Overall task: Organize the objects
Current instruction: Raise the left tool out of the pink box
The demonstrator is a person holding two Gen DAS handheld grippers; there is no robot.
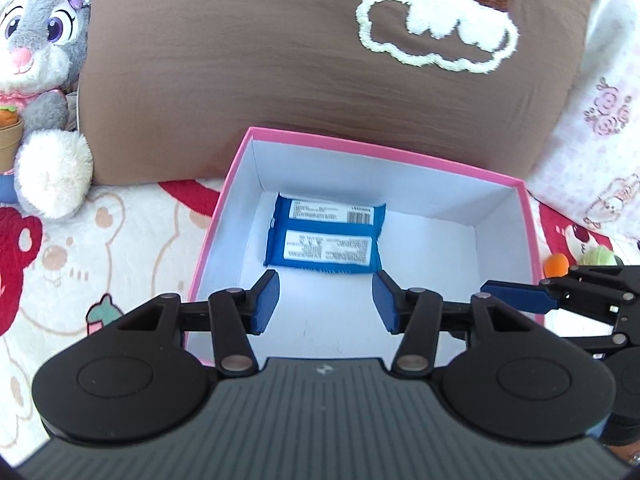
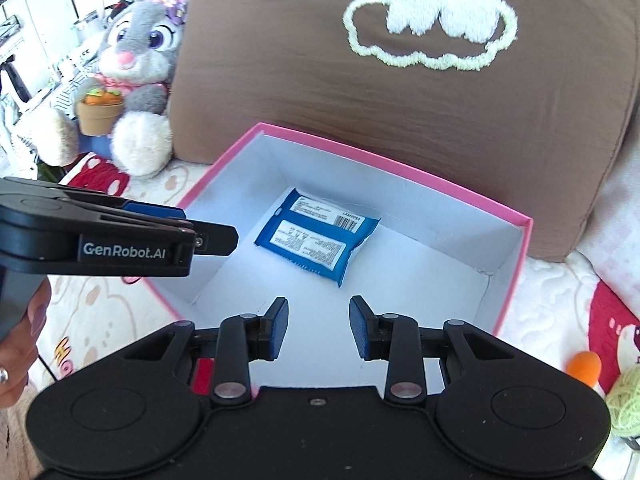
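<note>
A pink box (image 1: pixel 236 164) with a white inside lies open on the bed; it also shows in the right wrist view (image 2: pixel 400 166). Two blue snack packets (image 1: pixel 326 236) lie side by side on its floor, label side up, also seen in the right wrist view (image 2: pixel 318 236). My left gripper (image 1: pixel 326 306) is open and empty, just above the box floor, short of the packets. My right gripper (image 2: pixel 319 330) is open and empty over the box's near part. The right gripper's fingers (image 1: pixel 516 296) show at the box's right rim in the left view.
A brown cushion (image 1: pixel 280 48) with a cloud patch stands behind the box. A grey plush rabbit (image 1: pixel 40 52) sits at the left with a carrot pot (image 2: pixel 98 110). An orange toy (image 2: pixel 584 366) and a green yarn ball (image 2: pixel 624 404) lie right of the box. The bedspread (image 1: pixel 100 248) is patterned.
</note>
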